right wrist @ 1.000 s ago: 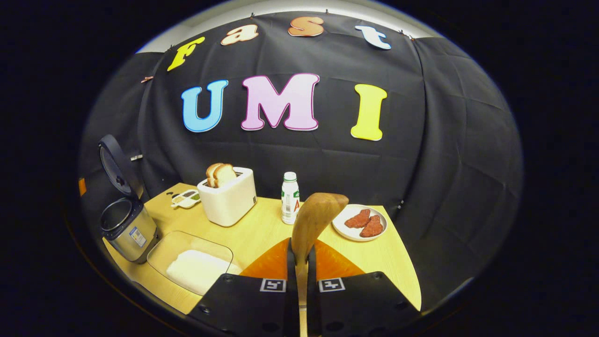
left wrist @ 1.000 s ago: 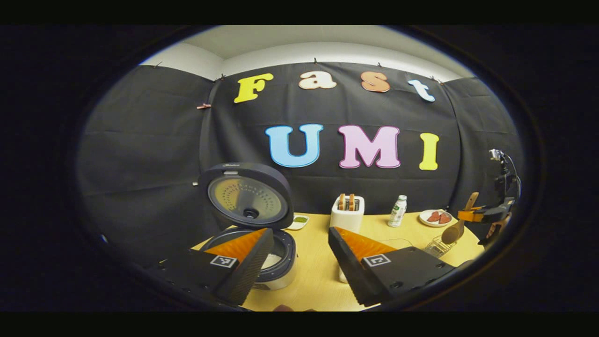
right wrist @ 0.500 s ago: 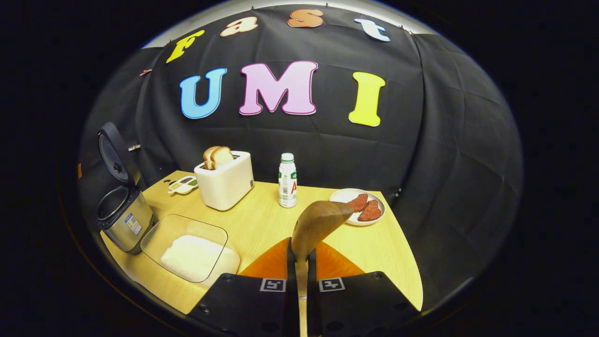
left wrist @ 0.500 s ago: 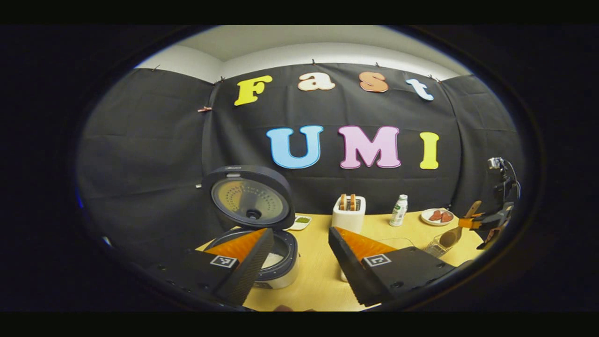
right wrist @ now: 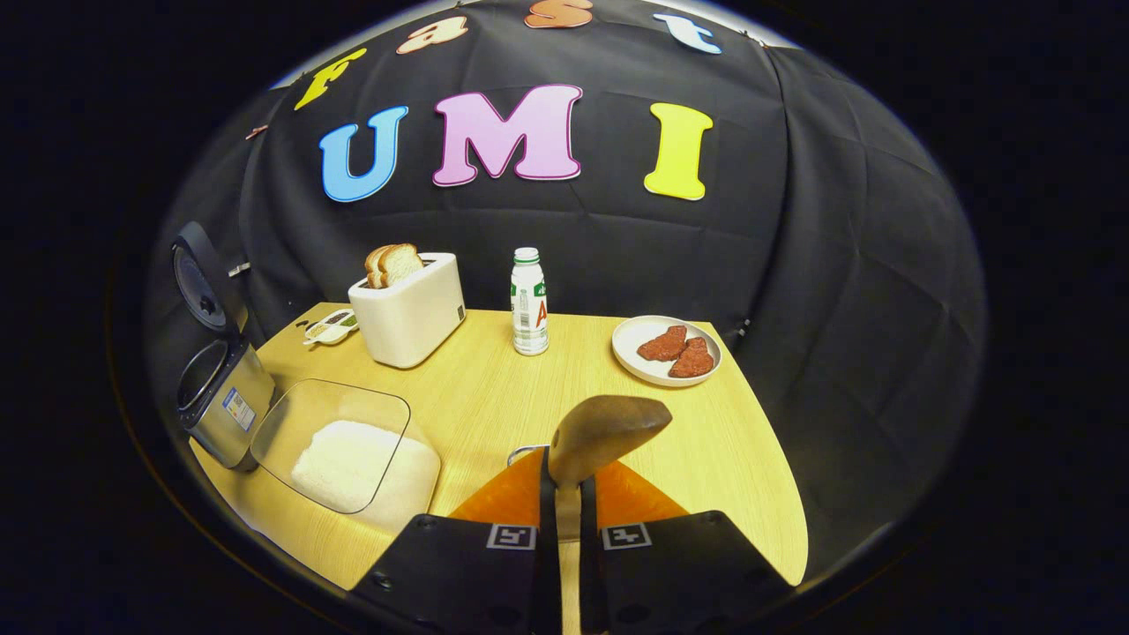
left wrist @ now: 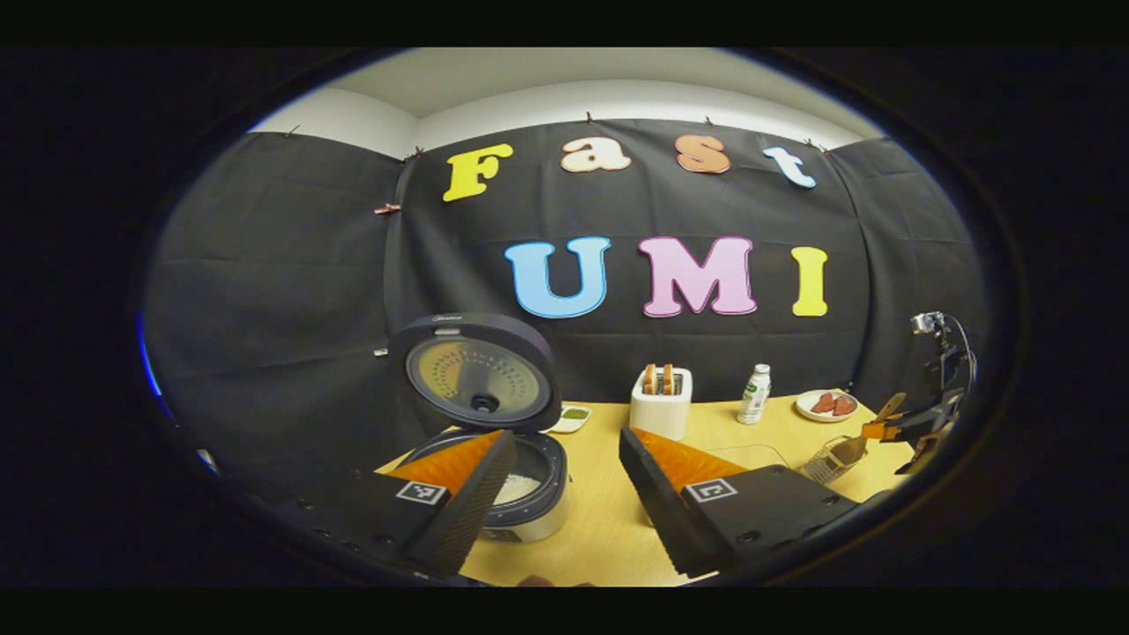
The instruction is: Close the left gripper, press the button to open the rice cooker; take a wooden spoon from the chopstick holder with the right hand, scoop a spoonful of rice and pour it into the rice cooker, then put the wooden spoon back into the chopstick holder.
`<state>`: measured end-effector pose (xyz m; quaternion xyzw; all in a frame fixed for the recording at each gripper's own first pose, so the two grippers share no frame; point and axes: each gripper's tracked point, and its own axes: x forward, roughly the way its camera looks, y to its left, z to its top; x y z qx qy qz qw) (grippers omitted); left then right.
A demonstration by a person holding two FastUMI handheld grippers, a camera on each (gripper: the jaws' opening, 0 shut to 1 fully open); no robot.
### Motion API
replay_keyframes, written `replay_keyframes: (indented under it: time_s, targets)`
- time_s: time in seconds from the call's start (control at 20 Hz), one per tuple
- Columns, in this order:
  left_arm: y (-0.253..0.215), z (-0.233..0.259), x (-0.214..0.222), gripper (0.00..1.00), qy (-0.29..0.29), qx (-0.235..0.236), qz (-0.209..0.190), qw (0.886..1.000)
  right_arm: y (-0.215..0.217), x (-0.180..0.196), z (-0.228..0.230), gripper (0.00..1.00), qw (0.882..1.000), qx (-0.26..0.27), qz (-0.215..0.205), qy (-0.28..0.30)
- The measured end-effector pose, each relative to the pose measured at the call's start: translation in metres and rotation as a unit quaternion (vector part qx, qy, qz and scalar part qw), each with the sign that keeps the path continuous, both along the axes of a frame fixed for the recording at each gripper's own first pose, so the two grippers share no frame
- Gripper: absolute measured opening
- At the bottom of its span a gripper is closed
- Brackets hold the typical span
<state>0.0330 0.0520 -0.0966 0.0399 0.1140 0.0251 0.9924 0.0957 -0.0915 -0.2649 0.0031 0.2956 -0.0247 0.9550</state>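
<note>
- Your left tongs [left wrist: 564, 472] stand wide open with nothing between the fingers, above the near edge of the desk [left wrist: 609, 520].
- The cooker [left wrist: 520, 481] sits just beyond your left finger, at the desk's left end, with its lid [left wrist: 476, 375] standing upright.
- White rice [left wrist: 516, 487] lies in the cooker's pot.
- Your right tongs [right wrist: 564, 529] are clamped on the spoon [right wrist: 604, 428], both fingers pressing its handle.
- The spoon's bowl sticks out forward past the fingertips, tipped to the right, above the desk [right wrist: 494, 397].
- In the left gripper view your right tongs [left wrist: 891, 430] show at the far right, with the spoon [left wrist: 851, 448] slanting down so that its bowl is at the wire holder [left wrist: 825, 463].
- Whether the bowl is inside the holder or just over it, you cannot tell from here.
- In the right gripper view a curved bit of the holder's rim [right wrist: 522, 451] peeks out just left of the spoon.
- The glass dish [right wrist: 340, 450] with rice [right wrist: 340, 463] is near the cooker [right wrist: 220, 397], left of your right tongs.
- Farther back stand a toaster [right wrist: 410, 309] with bread, a bottle [right wrist: 529, 304], a plate [right wrist: 635, 362] with two red pieces, and a small tray [right wrist: 331, 328] by the toaster.
</note>
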Motion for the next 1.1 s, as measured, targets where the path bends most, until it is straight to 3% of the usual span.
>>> replay_keyframes:
  time_s: [0.3, 0.4, 0.65, 1.0, 1.1]
  targets:
    - [0.000, -0.002, -0.002, 0.83, 0.002, -0.001, 0.000, 1.000, -0.009, 0.001, 0.002, 0.18, 1.000, -0.003, -0.012, -0.004]
    - [-0.002, -0.002, -0.003, 0.83, 0.004, -0.002, -0.002, 1.000, -0.013, 0.002, 0.008, 0.28, 1.000, -0.011, -0.014, -0.012]
    - [-0.006, -0.001, -0.002, 0.83, 0.002, -0.002, -0.005, 1.000, -0.026, 0.004, 0.024, 0.41, 0.999, -0.021, -0.027, -0.024]
    - [-0.008, -0.005, -0.001, 0.83, 0.005, -0.007, -0.008, 1.000, -0.037, -0.005, 0.047, 0.43, 0.997, -0.048, -0.036, -0.046]
    - [-0.008, -0.005, -0.001, 0.83, 0.005, -0.006, -0.010, 1.000, -0.038, -0.005, 0.061, 0.37, 0.996, -0.053, -0.036, -0.061]
